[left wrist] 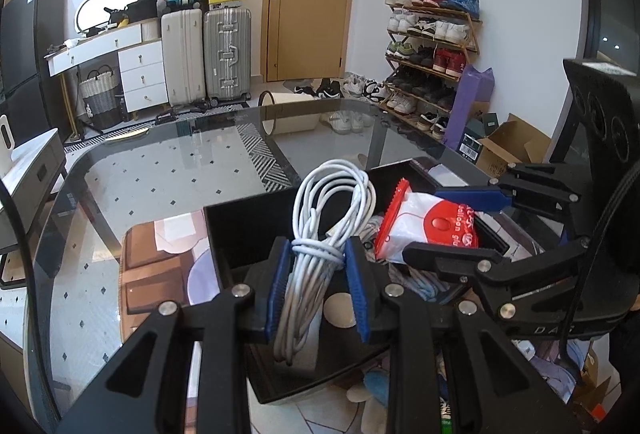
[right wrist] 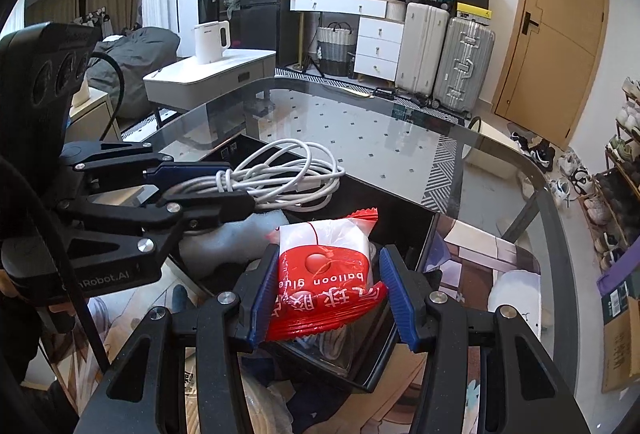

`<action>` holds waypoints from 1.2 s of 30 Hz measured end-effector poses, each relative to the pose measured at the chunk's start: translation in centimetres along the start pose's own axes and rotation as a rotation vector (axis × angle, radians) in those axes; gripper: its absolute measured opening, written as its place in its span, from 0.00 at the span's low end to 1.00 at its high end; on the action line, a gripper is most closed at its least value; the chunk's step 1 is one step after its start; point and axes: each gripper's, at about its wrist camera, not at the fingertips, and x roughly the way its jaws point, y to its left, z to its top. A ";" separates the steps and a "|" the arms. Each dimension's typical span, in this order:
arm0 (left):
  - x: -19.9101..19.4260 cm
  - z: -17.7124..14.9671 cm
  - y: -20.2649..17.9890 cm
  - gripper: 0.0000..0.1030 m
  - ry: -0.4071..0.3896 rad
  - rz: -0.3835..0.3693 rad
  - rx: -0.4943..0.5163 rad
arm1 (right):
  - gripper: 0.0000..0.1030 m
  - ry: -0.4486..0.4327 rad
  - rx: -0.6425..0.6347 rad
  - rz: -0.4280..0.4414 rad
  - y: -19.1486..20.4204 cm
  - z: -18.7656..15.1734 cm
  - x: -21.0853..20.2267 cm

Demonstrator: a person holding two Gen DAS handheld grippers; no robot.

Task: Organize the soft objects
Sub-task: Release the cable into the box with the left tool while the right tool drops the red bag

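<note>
My left gripper [left wrist: 316,258] is shut on a coiled white cable [left wrist: 328,210] and holds it above a black tray [left wrist: 240,230] on the glass table. It also shows in the right wrist view [right wrist: 224,186], with the cable [right wrist: 288,170]. My right gripper [right wrist: 328,274] is shut on a red and white balloon glue packet [right wrist: 324,274] above the same tray [right wrist: 404,218]. In the left wrist view the right gripper [left wrist: 460,222] and packet [left wrist: 428,230] sit just right of the cable.
The glass table [left wrist: 180,162] stretches ahead with a printed mat [left wrist: 160,266] beside the tray. Soft white and blue items lie in the tray [right wrist: 232,246]. Suitcases [left wrist: 208,54], drawers, a shoe rack [left wrist: 432,50] and cardboard boxes stand on the floor beyond.
</note>
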 end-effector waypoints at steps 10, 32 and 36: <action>0.5 -0.6 -0.8 0.25 0.031 -0.008 0.030 | 0.49 0.039 0.005 0.022 -0.4 0.3 0.9; -1.5 -1.3 -1.5 0.61 0.019 0.009 0.033 | 0.84 -0.148 0.020 -0.101 -0.1 -0.4 -3.4; -3.6 -1.1 -1.4 0.79 -0.022 0.028 0.008 | 0.94 -0.169 0.089 -0.097 -1.1 -1.0 -5.5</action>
